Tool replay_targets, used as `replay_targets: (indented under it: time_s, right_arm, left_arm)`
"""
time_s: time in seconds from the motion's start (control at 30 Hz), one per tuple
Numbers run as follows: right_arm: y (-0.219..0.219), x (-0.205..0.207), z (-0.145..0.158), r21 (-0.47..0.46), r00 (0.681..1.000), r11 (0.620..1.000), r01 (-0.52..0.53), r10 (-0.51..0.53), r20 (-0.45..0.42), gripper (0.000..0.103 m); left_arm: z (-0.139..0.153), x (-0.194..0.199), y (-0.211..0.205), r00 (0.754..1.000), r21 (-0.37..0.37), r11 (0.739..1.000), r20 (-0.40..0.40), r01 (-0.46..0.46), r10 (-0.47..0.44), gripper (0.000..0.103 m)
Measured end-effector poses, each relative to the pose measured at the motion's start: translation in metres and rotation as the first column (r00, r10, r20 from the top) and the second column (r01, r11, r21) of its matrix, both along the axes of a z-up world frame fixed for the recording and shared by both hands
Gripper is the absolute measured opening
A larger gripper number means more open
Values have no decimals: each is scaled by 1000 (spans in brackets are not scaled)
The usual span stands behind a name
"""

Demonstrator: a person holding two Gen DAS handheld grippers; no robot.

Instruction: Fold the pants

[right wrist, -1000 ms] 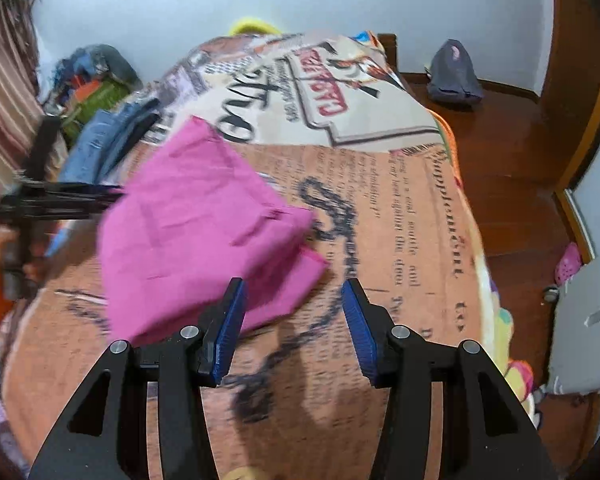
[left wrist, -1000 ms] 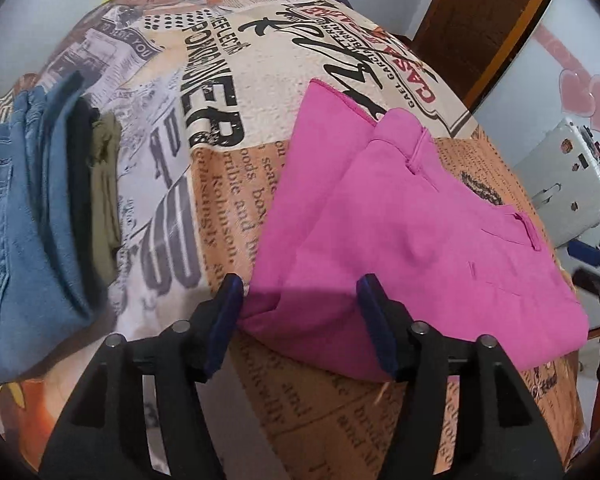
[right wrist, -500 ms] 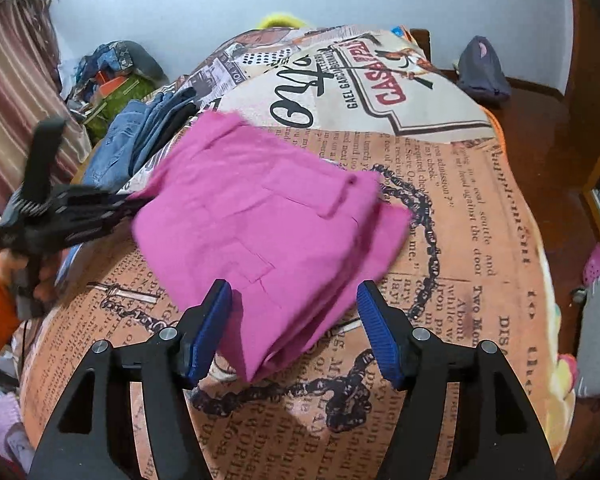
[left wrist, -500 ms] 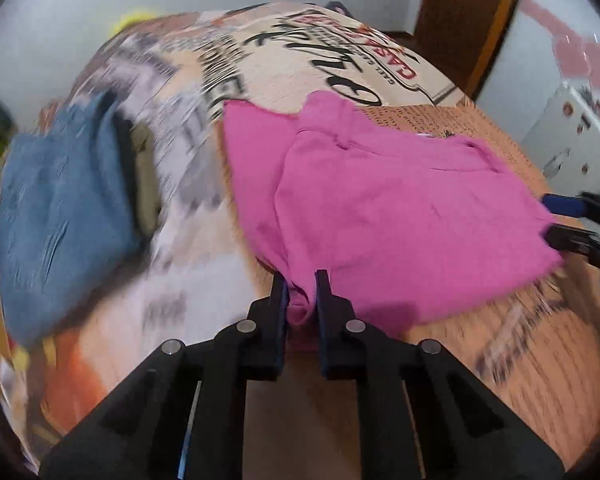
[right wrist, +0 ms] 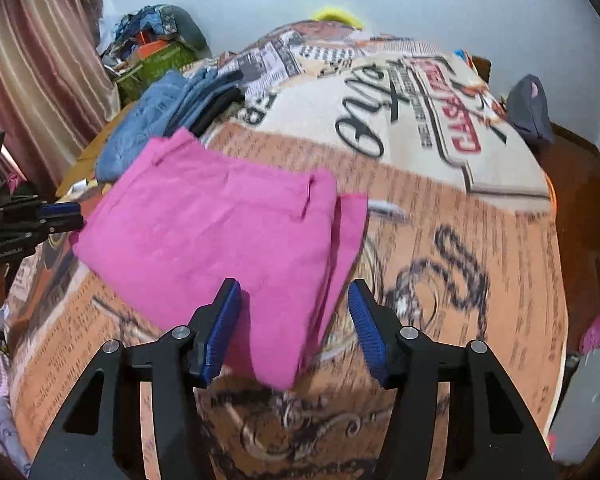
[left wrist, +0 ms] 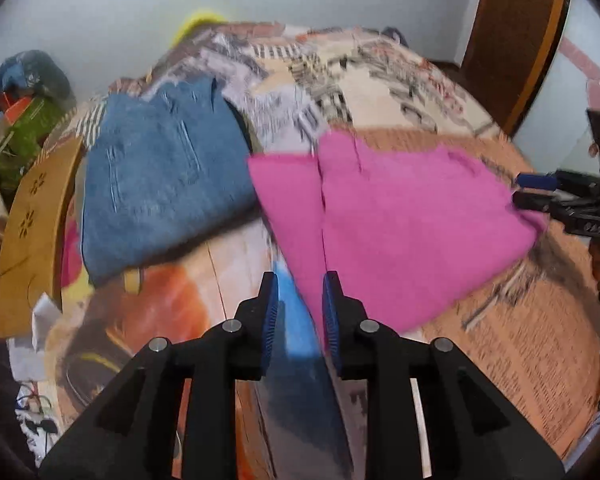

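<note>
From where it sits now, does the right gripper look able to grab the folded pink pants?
Probably yes: the right gripper is open, with the near corner of the folded pink pants already lying between its blue pads, and nothing in the way.

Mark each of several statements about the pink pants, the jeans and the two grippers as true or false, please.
1. The pink pants lie folded on the printed bedspread. True.
2. The right gripper is shut on the pants. False: its jaws stand wide open around the pants' near corner.
3. The folded blue jeans lie on top of the pink pants. False: they lie beside them.
4. The left gripper holds no cloth. True.
</note>
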State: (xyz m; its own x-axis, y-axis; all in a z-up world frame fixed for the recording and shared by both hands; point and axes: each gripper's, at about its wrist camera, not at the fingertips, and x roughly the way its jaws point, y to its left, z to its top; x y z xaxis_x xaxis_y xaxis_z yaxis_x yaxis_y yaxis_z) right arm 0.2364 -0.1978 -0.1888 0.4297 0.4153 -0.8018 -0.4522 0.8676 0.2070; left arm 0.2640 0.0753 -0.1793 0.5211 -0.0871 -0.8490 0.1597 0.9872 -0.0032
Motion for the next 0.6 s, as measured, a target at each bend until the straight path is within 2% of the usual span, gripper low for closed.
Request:
replay_targets:
  time_s: [0.17, 0.27, 0.33, 0.43, 0.53, 0.6]
  right_arm:
    - [8, 30, 0, 16, 1000, 1000, 13, -13, 1, 50]
    - [17, 47, -11, 12, 1000, 1000, 1, 0, -30, 39]
    - [23, 55, -22, -8, 998, 1000, -13, 12, -59, 29]
    - [24, 56, -29, -2, 999, 1000, -7, 7, -47, 23]
    - [23, 54, -22, 5, 1000, 1000, -3, 3, 3, 18]
    - [27, 54, -21, -19, 1000, 1000, -8, 9, 18, 18]
  left_arm:
    - [6, 39, -13, 999, -69, 997, 29, 30, -28, 23]
    - [-11, 66, -25, 999, -106, 993, -11, 43, -45, 27]
    - [-28, 77, -27, 998, -109, 994, -47, 28, -33, 28]
    - [-50, 80, -23, 997, -125, 992, -79, 1, -11, 30]
    - [-55, 75, -18, 998, -127, 992, -66, -8, -1, 33]
    - [-56, 74, -16, 998, -86, 996, -58, -28, 24, 33]
